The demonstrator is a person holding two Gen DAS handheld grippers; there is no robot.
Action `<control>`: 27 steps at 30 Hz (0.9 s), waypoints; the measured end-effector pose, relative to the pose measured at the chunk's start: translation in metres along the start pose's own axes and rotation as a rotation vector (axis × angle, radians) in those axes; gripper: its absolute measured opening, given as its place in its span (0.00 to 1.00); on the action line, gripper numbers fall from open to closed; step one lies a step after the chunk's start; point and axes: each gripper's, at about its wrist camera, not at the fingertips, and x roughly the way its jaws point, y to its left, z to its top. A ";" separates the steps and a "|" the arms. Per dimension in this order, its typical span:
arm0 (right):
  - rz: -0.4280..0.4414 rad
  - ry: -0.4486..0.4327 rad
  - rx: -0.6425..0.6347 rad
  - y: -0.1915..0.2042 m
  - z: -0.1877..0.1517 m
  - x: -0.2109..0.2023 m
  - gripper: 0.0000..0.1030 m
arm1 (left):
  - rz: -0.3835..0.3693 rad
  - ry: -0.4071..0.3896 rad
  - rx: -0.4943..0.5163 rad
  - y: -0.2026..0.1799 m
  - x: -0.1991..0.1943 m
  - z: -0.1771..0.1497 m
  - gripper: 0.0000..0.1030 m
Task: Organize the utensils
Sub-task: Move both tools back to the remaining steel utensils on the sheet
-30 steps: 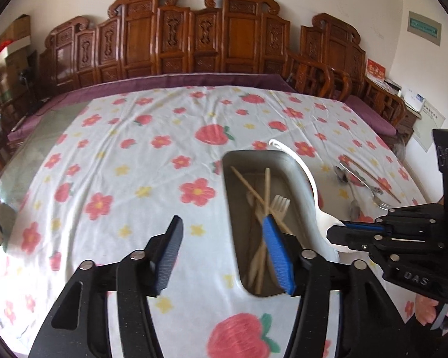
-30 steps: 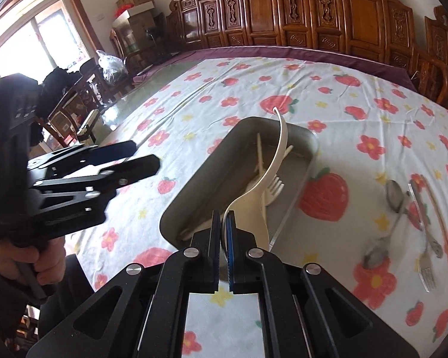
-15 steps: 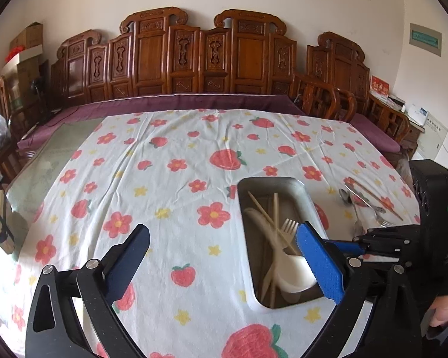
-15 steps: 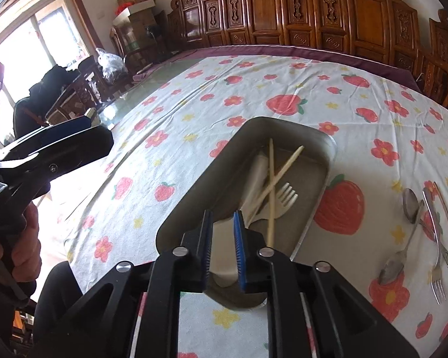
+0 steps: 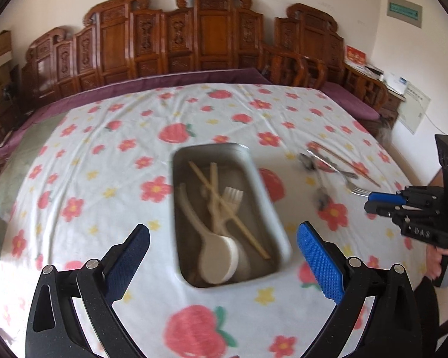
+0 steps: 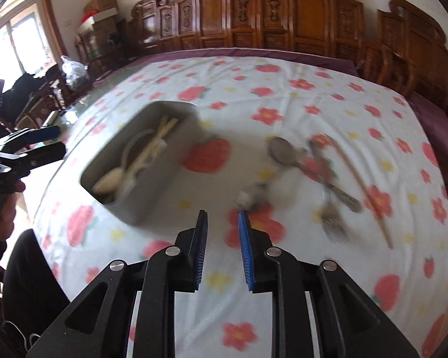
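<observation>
**Metal cutlery waits outside the tray, both tools empty**

The metal tray (image 5: 271, 197) on the bench (image 5: 110, 161) already holds the cream spoon (image 5: 215, 256), a pale fork (image 5: 233, 197) and chopsticks (image 5: 224, 200). Right of the tray, well apart from it, a metal spoon (image 6: 283, 152), a metal fork (image 6: 331, 217) and a dark chopstick (image 6: 364, 191) lie crossed in a small heap. The left tool (image 5: 224, 247) stands wide apart just before the tray, with nothing between its pads. The right tool (image 6: 222, 223) has just been opening; its jaws are a little apart and empty, near the heap. The risk I see: the pieces overlap, so a narrow grip may catch two at once, or a thin smooth handle may slip and push the others toward the edge of the bench
</observation>
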 end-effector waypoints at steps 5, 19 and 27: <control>-0.043 0.017 0.059 -0.044 -0.011 -0.008 0.23 | -0.032 0.033 0.016 -0.028 0.015 0.004 0.92; -0.060 0.029 0.145 -0.088 -0.018 -0.015 0.34 | -0.131 0.136 0.170 -0.103 0.065 0.029 0.92; -0.060 0.020 0.180 -0.099 -0.025 -0.013 0.55 | -0.220 0.177 0.217 -0.137 0.102 0.047 0.90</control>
